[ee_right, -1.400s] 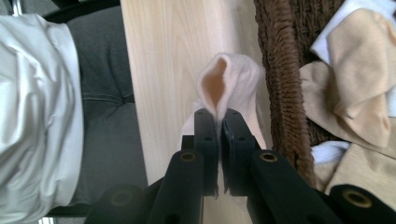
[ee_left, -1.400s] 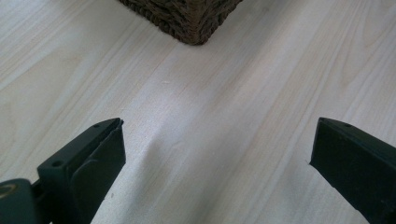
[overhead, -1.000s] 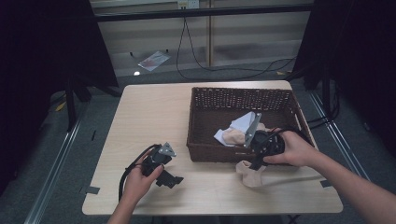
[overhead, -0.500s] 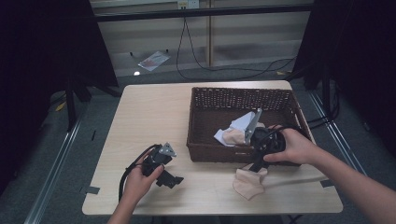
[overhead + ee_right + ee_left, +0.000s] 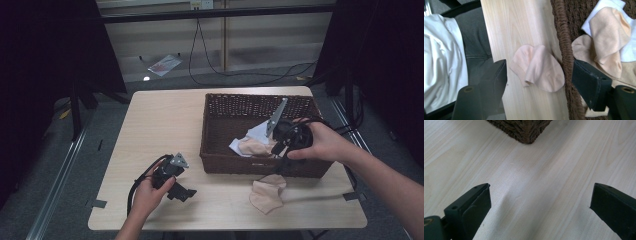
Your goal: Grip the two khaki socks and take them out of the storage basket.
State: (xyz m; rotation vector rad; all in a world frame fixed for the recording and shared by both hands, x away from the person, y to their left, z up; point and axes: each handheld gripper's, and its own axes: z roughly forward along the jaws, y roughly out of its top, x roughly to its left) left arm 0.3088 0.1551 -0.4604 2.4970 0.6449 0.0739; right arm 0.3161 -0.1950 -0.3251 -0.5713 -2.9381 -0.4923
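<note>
Seemingly the sorting of cloths into the wicker basket (image 5: 260, 165) is midway: the right gripper (image 5: 539, 82), jaws spread and empty, hangs above a peach cloth (image 5: 537, 67) lying on the table (image 5: 165, 120) against the basket's near wall. Next it must descend and pinch it. The left gripper (image 5: 540, 202) rests idle, spread.

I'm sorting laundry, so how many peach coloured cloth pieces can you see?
3, maybe more hidden. One peach cloth piece lies on the table outside the brown wicker basket; two lie inside it, one over white fabric, another beneath.
</note>
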